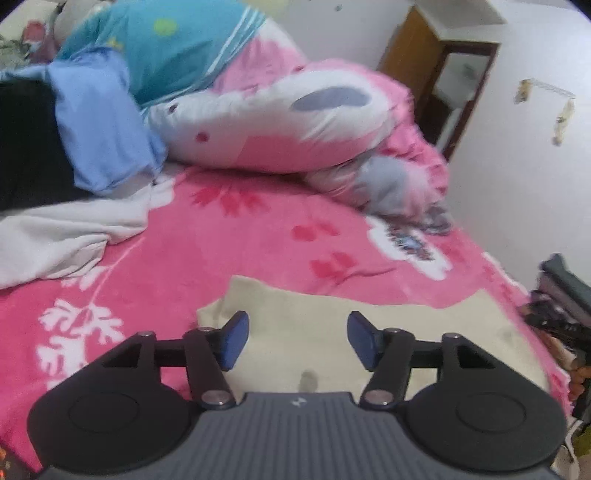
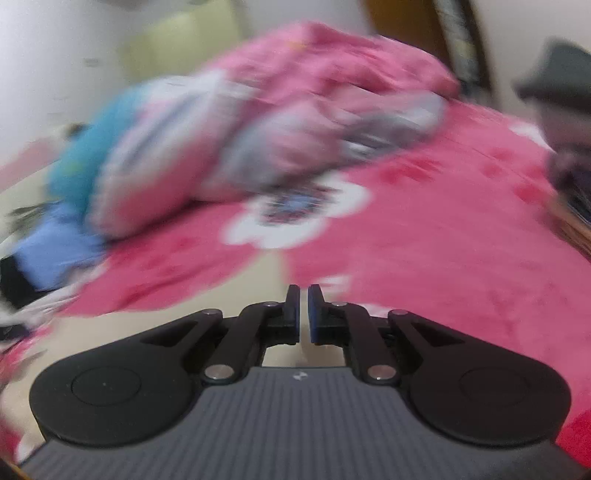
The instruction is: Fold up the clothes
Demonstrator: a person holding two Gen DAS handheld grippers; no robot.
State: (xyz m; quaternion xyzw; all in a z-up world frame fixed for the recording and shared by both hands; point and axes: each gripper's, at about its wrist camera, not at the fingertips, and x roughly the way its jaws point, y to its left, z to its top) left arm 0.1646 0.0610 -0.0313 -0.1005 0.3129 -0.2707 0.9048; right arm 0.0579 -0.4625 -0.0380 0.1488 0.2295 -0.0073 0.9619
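Two grippers over the pink floral bedspread (image 1: 229, 240): left gripper (image 1: 297, 340) has its fingers spread wide above the cream garment (image 1: 314, 325), gripping nothing; right gripper (image 2: 303, 314) is pinched together, nothing visibly between.

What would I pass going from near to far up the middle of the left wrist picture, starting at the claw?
Left gripper, jaws apart with nothing between them → cream garment lying flat → pink flowered blanket → bunched pink and white quilt → white wall.
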